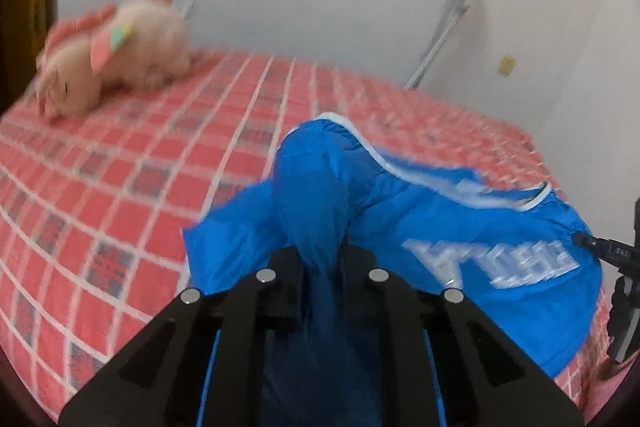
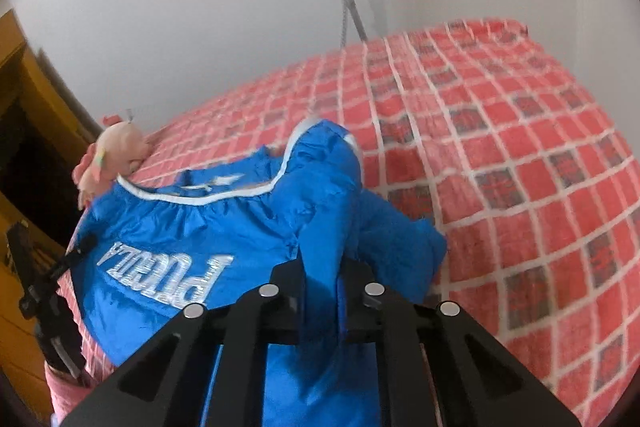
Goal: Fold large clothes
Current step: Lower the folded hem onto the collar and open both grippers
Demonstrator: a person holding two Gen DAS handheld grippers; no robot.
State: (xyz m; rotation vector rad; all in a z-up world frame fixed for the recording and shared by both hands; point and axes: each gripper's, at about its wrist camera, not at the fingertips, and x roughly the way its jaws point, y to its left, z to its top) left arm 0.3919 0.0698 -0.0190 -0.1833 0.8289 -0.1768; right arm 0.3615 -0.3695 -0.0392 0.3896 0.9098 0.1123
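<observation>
Both grippers are clamping the blue jacket point(image 1: 460, 227), one at each side. Left gripper point(image 1: 322, 267): fingers point(image 1: 286, 267) are clenched on a bunched ridge of blue fabric running straight out ahead of them. Right gripper point(image 2: 322, 267): fingers point(image 2: 286, 279) are likewise pinching a gathered fold, with the cloth rising up between them.

The jacket is lying crumpled on the bed point(image 1: 140, 167), on a red checked bedspread. In the left wrist view its body is spreading to the right of the fingers, silver lettering point(image 1: 496, 263) just beside them on that side. In the right wrist view the same lettering is sitting to the left of the fingers, white-piped edge point(image 2: 200, 201) beyond it. The other gripper is poking in at the frame edge in each view.

A pink plush toy point(image 1: 116, 55) is sitting on the bed well ahead and to the left of the left fingers, apart from the jacket.

Step, as judged: grasp just made, fold not yet carried over. Next move probably calls for lifting both pinched points together, keeping the cloth taut between them, then laying it flat or over itself. Fabric looks slippery, so the grip could slide.
</observation>
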